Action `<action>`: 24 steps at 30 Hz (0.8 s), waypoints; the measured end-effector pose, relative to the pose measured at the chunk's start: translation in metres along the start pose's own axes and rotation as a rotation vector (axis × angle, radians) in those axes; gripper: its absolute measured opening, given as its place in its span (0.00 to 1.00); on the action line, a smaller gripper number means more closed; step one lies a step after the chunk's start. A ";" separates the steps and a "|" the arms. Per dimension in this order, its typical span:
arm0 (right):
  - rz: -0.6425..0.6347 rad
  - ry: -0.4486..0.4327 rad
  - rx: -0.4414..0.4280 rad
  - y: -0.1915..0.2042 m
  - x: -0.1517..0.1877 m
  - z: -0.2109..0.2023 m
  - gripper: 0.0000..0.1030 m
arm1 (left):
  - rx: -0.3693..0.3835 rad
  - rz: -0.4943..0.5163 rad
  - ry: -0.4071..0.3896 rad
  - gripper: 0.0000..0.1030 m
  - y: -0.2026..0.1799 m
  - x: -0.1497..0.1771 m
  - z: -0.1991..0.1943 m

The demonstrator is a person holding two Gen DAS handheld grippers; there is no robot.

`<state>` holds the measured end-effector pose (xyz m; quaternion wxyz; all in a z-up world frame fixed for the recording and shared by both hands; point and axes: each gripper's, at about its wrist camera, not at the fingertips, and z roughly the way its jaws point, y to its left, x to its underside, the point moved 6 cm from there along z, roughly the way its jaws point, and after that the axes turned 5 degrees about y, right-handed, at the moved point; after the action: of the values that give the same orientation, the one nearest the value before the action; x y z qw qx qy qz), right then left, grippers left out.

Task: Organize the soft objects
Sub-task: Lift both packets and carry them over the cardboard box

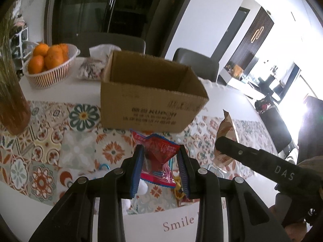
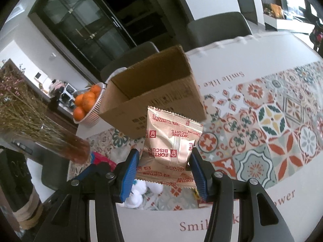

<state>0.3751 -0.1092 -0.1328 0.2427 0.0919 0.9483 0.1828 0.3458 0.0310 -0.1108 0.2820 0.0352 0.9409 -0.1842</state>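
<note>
Nearest, the left tongs (image 1: 161,167) are clamped on a red snack packet (image 1: 159,159), their ribbed blue pads (image 1: 136,171) pinching its crinkly film at the middle so the thin wrapper buckles between them and cannot slide out. The right tongs (image 2: 164,171) grip a glossy gold biscuit pouch (image 2: 171,141) by its lower half, the puffed body and serrated top seal standing clear above the pads. Both packs appear to hang above the bench (image 1: 80,151), which reads as a carry, not a rest.

Below them, on the patterned tile-print cloth, lie white fluffy balls (image 2: 137,193) and a small yellow item too hidden to name; these look like soft things yet to be sorted.

Just beyond stands the open cardboard box (image 1: 149,102), matte, stiff-walled and apparently empty, its mouth facing up: probably the bin for both packets.

Farther back sit a slatted white basket (image 1: 52,74) of oranges, a crumpled printed bag beside it, and a vase of dried stems (image 2: 30,117) at the left edge.
</note>
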 end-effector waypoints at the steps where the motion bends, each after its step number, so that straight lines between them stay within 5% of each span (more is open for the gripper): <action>1: -0.007 -0.005 -0.001 0.002 -0.003 -0.001 0.51 | -0.005 0.004 -0.013 0.32 0.000 -0.004 -0.003; 24: -0.156 -0.116 -0.011 0.047 -0.067 -0.021 0.51 | -0.058 0.088 -0.187 0.32 -0.010 -0.085 -0.038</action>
<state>0.4271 -0.0901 -0.0688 0.3110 0.0269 0.9359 0.1632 0.3956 0.0389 -0.0322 0.3775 0.0510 0.9129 -0.1466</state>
